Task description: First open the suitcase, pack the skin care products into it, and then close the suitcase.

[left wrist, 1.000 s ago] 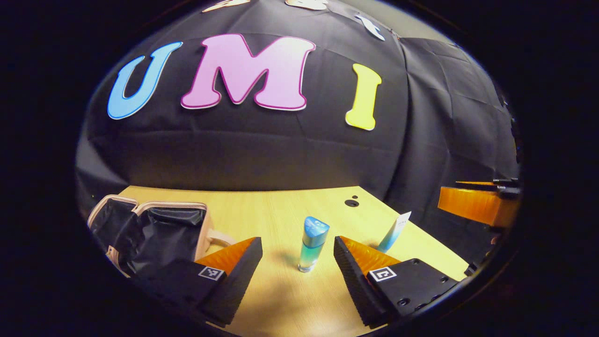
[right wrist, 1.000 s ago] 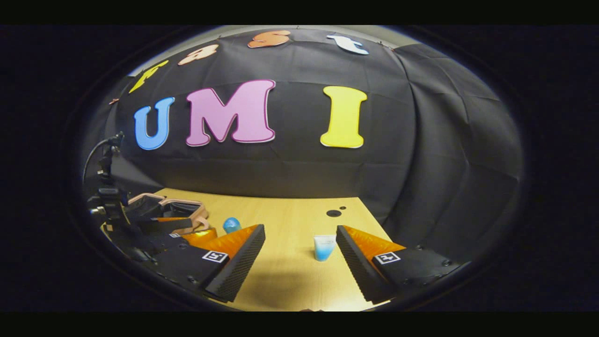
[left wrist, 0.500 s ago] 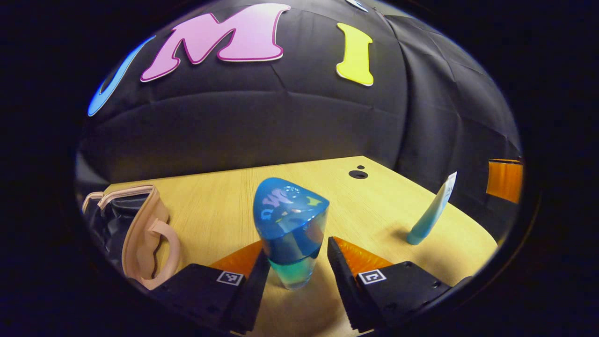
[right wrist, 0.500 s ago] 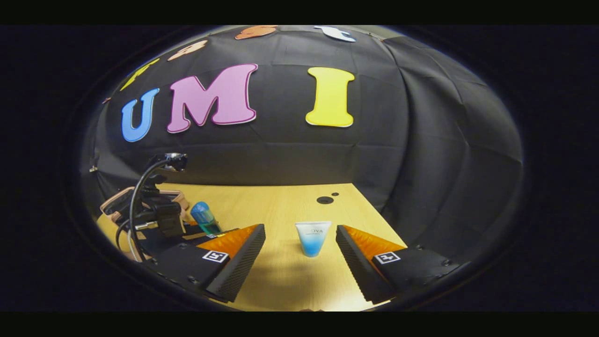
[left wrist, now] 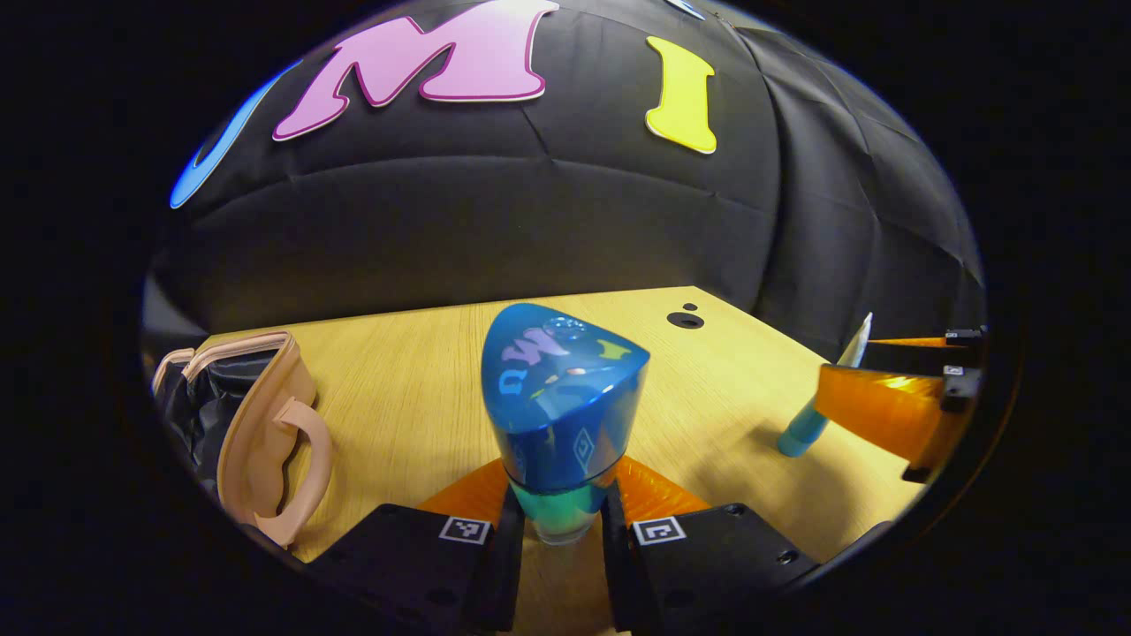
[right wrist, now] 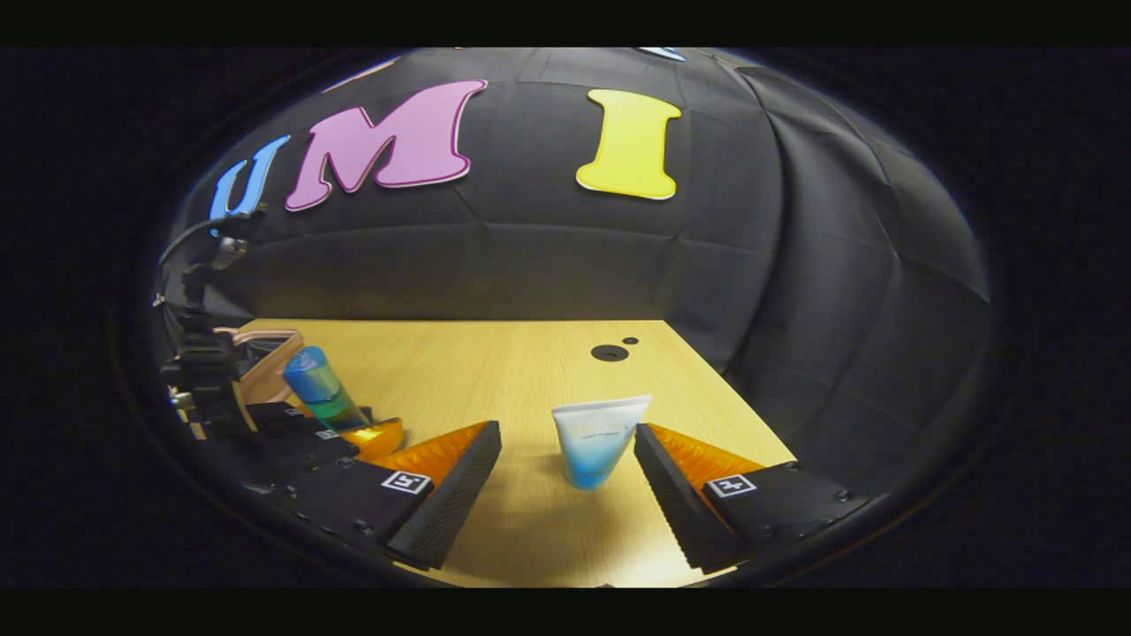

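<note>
So your suitcase (left wrist: pixel 256 433) already lies open at the left of the surface (left wrist: pixel 415 380), and nothing is packed yet as far as can be seen. Your left gripper (left wrist: pixel 557 552) is clamped on the blue bottle (left wrist: pixel 558 415), which stands upright between both fingers. Your right gripper (right wrist: pixel 565 481) is spread wide around the white-and-blue tube (right wrist: pixel 596 437), not gripping it yet. Both products need to go in, then the lid comes down.

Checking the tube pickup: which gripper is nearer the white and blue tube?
Right. The right gripper is open with the tube standing between its fingers; the left gripper is off to the side, shut on the blue bottle.
</note>
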